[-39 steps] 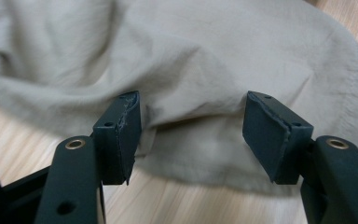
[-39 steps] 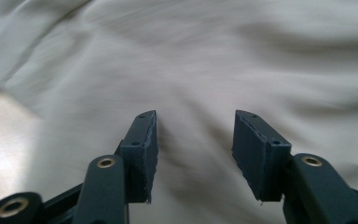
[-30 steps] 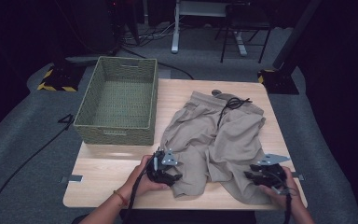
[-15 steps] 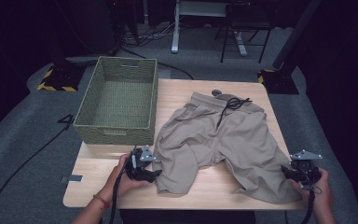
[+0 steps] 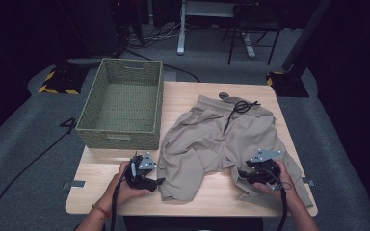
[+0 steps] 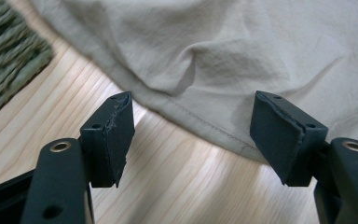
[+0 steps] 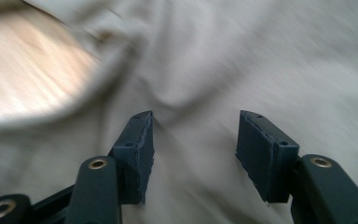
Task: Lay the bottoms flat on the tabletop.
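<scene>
lying flat, shorts (image 5: 221, 144) beside empty basket (image 5: 120, 108) on table (image 5: 125, 202).

Your shorts (image 5: 221, 139) are beige, with a black drawstring (image 5: 236, 109) lying loose in a squiggle across the waistband. They lie flat on the table, waistband at the far edge and both legs pointing back at you. The legs are spread apart. The left leg runs down to a hem near the table's front edge; up close (image 6: 223, 60) that hem is stitched, slightly lifted and wrinkled against the wood. The right leg (image 7: 242, 60) is rumpled, with soft folds, and reaches the table's right front corner.
</scene>
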The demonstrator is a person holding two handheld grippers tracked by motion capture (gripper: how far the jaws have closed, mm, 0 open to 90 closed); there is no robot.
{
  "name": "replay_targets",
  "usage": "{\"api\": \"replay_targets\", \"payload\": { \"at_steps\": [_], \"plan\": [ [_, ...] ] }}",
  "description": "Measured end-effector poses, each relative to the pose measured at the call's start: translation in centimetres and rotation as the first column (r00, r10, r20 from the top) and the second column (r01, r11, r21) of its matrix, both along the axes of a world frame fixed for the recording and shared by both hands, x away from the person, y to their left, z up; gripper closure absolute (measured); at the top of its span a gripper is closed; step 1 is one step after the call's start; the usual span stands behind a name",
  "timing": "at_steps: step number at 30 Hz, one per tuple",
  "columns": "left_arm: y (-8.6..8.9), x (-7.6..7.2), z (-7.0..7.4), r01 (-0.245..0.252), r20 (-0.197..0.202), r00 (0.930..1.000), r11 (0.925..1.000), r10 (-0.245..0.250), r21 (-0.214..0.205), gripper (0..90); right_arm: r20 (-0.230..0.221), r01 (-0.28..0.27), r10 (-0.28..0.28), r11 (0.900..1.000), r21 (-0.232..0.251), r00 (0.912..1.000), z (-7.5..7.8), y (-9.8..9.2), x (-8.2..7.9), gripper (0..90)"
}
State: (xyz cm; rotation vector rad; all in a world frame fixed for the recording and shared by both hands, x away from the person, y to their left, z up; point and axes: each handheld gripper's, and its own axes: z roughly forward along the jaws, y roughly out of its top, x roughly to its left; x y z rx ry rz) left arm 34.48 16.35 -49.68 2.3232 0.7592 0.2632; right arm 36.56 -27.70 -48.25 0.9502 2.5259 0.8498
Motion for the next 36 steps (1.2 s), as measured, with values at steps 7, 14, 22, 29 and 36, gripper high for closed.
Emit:
{"api": "replay_targets", "payload": {
  "at_steps": [7, 14, 22, 29, 36],
  "plan": [
    [1.5, 0.0, 0.1, -0.09, 0.006, 0.9959, 0.9956, 0.09, 0.026, 26.3, 0.041, 0.135, -0.134, 0.9899, -0.043, 0.9902, -0.1, -3.3, 0.1, 47.2],
    [1.0, -0.6, 0.5, -0.076, 0.004, 0.9971, 0.997, 0.076, 0.009, 23.5, 0.11, 0.026, -0.041, 0.9911, 0.131, 0.9931, 2.9, -4.2, -3.8, 50.0],
    [-3.1, -3.6, 1.7, 0.127, 0.037, 0.9915, 0.99, -0.125, -0.061, 22.2, 0.019, -0.138, 0.137, 0.9891, 0.053, 0.9904, 0.7, 1.1, -4.2, 47.3],
    [-5.8, -3.9, 0.5, 0.206, -0.016, 0.9784, 0.9785, -0.206, -0.012, 31.8, -0.031, -0.168, 0.171, 0.9831, 0.071, 0.9848, -0.6, 3.8, -3.6, 63.0],
    [-6.3, -4.0, 0.4, 0.264, -0.021, 0.9643, 0.9644, -0.264, -0.021, 74.1, -0.039, -0.324, 0.33, 0.9399, 0.106, 0.9432, -0.5, 6.9, -4.7, 72.9]
  ]
}}
